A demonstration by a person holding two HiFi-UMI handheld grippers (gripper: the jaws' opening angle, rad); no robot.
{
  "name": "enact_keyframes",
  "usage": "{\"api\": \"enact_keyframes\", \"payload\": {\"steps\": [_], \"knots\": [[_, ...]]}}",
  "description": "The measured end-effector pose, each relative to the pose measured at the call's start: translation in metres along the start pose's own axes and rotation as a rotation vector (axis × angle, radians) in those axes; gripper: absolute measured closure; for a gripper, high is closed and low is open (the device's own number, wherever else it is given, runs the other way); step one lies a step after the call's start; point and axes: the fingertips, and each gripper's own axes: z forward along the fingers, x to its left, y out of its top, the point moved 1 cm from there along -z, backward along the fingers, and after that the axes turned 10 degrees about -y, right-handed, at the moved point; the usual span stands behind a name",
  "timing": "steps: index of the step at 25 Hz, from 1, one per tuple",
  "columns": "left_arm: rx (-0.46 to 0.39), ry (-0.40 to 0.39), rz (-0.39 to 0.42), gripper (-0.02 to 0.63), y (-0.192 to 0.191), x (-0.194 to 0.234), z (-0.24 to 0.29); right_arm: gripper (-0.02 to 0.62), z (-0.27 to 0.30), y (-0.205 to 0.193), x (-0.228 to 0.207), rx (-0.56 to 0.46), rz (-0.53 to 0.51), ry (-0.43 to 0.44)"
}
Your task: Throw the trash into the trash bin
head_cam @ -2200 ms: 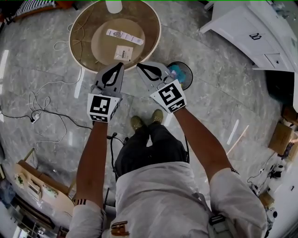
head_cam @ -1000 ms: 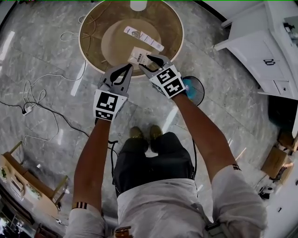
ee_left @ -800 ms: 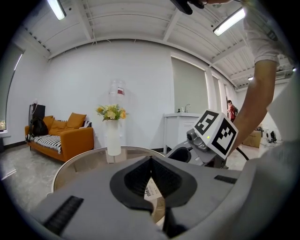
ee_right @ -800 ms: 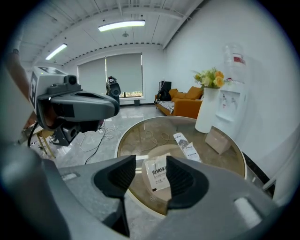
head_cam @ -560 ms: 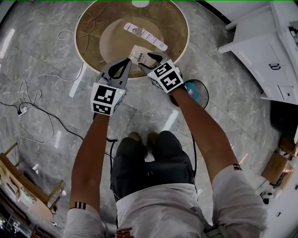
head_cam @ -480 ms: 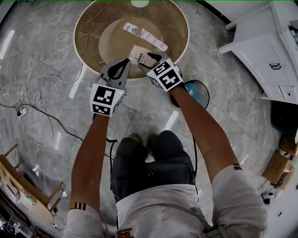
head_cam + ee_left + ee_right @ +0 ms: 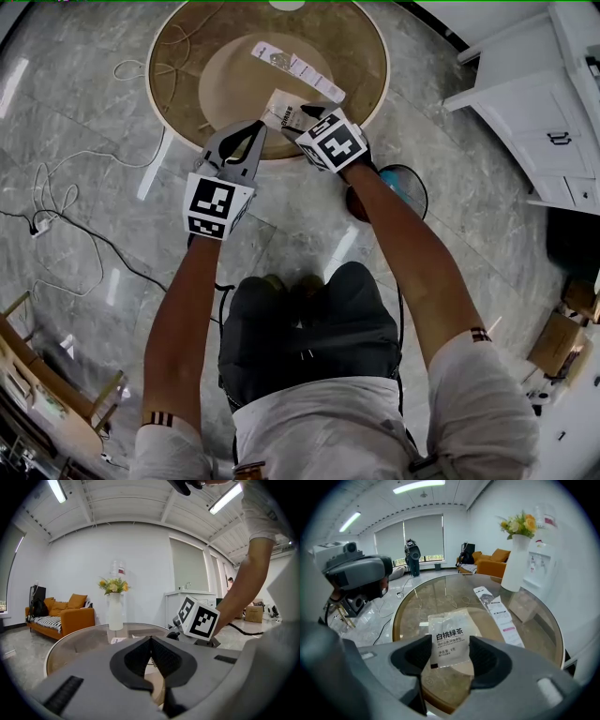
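Right tongs (image 7: 450,654) were opening wide over the white tea sachet (image 7: 450,630) on the round glass table (image 7: 440,597), left tongs (image 7: 151,640) pinched together, empty; nothing grabbed or binned yet.

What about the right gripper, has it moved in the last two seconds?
Yes. The right gripper went from beside the near rim of the round glass table to over it; its fingers are opening, with the white tea sachet between them.
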Motion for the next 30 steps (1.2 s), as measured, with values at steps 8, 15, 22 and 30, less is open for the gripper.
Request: {"api": "enact_keyframes", "payload": {"steps": [8,15,22,30], "knots": [[-0.025,0.021,0.007,0.607,-0.002,0.007,0.000,0.434,0.007,0.006,0.004,-0.024,0.003,0.000],[-0.036,0.024,0.012,0.607,-0.014,-0.003,0.012,0.558,0.002,0.008,0.010,-0.072,-0.067,-0.032],[-0.036,0.015,0.035,0.607,-0.014,-0.014,0.022,0.582,-0.013,0.000,0.010,-0.134,-0.026,-0.070],[-0.092,-0.037,0.084,0.607,-0.004,-0.044,0.048,0.589,-0.063,-0.020,-0.011,-0.277,0.167,-0.183]]}}
